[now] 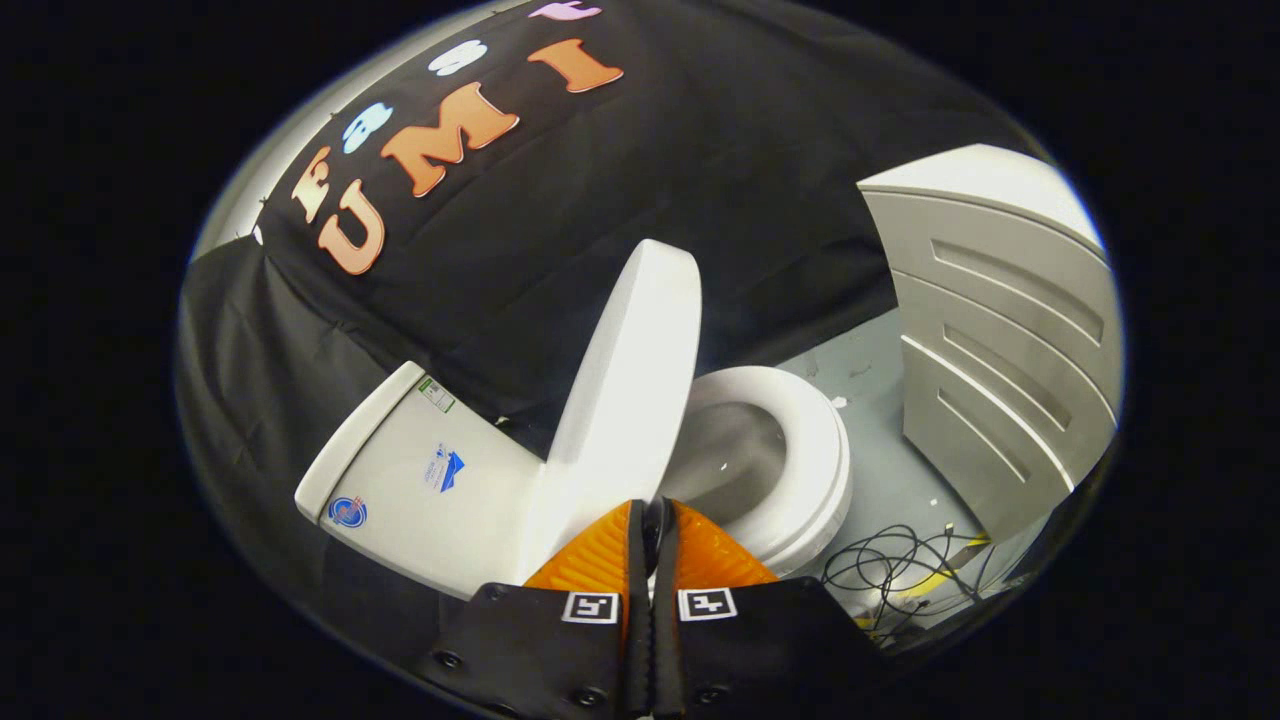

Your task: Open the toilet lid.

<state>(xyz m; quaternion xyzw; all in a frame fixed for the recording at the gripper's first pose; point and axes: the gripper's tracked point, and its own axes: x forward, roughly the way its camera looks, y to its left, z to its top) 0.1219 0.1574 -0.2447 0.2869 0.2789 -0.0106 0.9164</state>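
Note:
The white toilet lid [630, 380] stands raised, nearly upright, between the tank [410, 480] and the bowl. The seat ring [815, 450] lies down on the bowl, and the inside of the bowl shows beside the lid. My gripper [650, 510] is shut, its two fingers pressed together with only a thin slit between them. The fingertips sit right at the lid's lower edge near the hinge, and I see nothing held between them. The whole scene appears tilted in the gripper view.
A white cabinet [1000, 330] with panelled drawers stands just beyond the bowl. Loose black and yellow cables [900, 570] lie on the grey floor [870, 370] between the toilet and the cabinet. Black cloth hangs behind the toilet.

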